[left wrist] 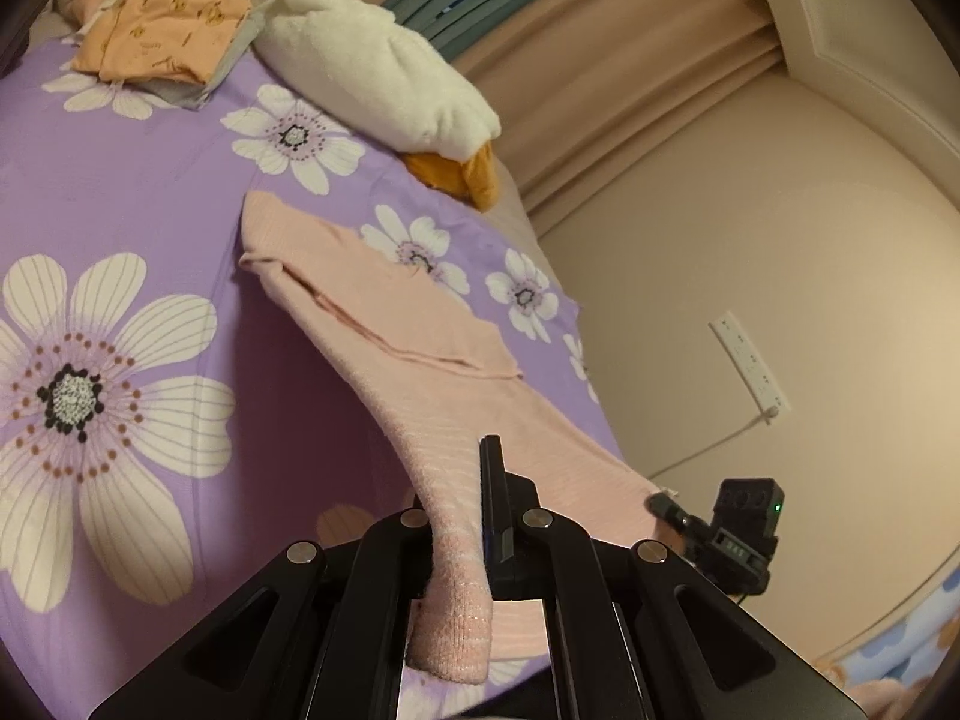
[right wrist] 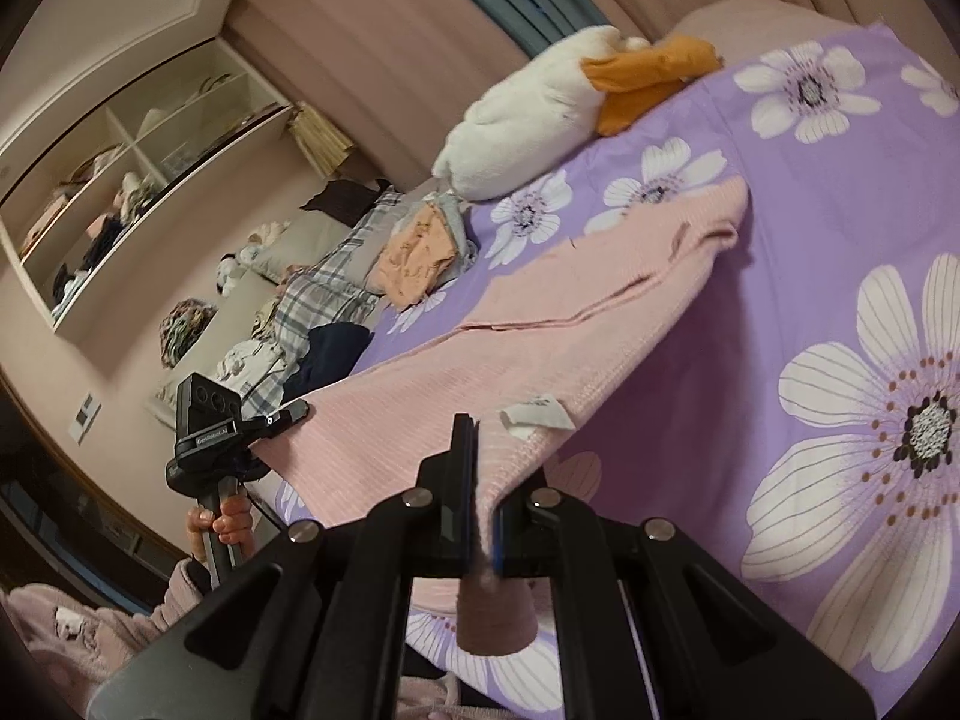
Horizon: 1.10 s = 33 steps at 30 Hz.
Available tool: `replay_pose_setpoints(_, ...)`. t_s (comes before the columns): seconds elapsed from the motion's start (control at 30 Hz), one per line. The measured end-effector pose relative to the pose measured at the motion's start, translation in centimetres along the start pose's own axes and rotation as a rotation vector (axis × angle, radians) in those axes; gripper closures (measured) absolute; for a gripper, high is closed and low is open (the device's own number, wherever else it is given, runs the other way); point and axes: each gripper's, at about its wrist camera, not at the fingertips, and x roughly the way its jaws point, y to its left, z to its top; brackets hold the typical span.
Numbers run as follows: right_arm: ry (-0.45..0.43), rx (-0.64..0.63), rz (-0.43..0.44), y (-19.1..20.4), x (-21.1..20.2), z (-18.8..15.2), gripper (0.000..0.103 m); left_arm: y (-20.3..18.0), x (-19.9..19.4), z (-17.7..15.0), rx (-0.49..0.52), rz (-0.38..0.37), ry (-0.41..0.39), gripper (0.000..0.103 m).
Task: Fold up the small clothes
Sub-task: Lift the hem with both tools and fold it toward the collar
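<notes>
A pink knit garment (left wrist: pixel 384 312) stretches from the purple flowered bedspread (left wrist: pixel 150 192) up to both grippers. My left gripper (left wrist: pixel 474 516) is shut on one near corner of it, and the ribbed hem hangs down between the fingers. My right gripper (right wrist: pixel 483 498) is shut on the other near corner of the pink garment (right wrist: pixel 540 312), close to its white label (right wrist: pixel 540 411). The far end of the garment rests on the bed. Each gripper shows in the other's view: the right gripper (left wrist: pixel 666 507) and the left gripper (right wrist: pixel 294 411).
A stack of folded clothes with an orange piece on top (left wrist: pixel 162 36) lies at the far side of the bed. A white plush goose (left wrist: pixel 384 72) lies beside it. More loose clothes (right wrist: pixel 312 306) are piled past the bed's edge. A wall socket (left wrist: pixel 750 369) is on the right.
</notes>
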Motion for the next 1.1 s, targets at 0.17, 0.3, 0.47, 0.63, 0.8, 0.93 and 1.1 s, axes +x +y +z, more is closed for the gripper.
replay_pose_setpoints(0.17,-0.007,-0.075,0.015,2.1,-2.4,-0.2,0.098,-1.7,-2.1,-1.2,0.028,0.008,-0.004,0.103)
replay_pose_setpoints(0.3,-0.009,-0.137,0.028,3.7,-4.3,-0.7,0.098,-2.9,-3.9,-2.1,0.046,-0.002,-0.015,0.103)
replay_pose_setpoints(0.47,-0.027,-0.191,0.042,5.1,-6.4,-1.3,0.097,-4.2,-5.4,-2.7,0.056,-0.012,-0.021,0.103)
replay_pose_setpoints(0.63,-0.062,-0.193,0.057,5.3,-7.6,-1.1,0.096,-4.4,-5.9,-2.1,0.045,-0.029,-0.045,0.103)
replay_pose_setpoints(0.8,-0.079,-0.125,0.045,3.5,-6.2,0.2,0.096,-2.8,-4.2,-0.6,0.009,-0.011,-0.041,0.103)
replay_pose_setpoints(0.93,-0.088,-0.055,0.027,1.4,-4.7,1.7,0.095,-1.1,-2.0,1.4,-0.022,0.007,-0.035,0.103)
replay_pose_setpoints(1.1,-0.084,0.023,0.01,-1.2,-2.0,4.0,0.095,1.6,0.9,4.3,-0.073,0.039,-0.031,0.103)
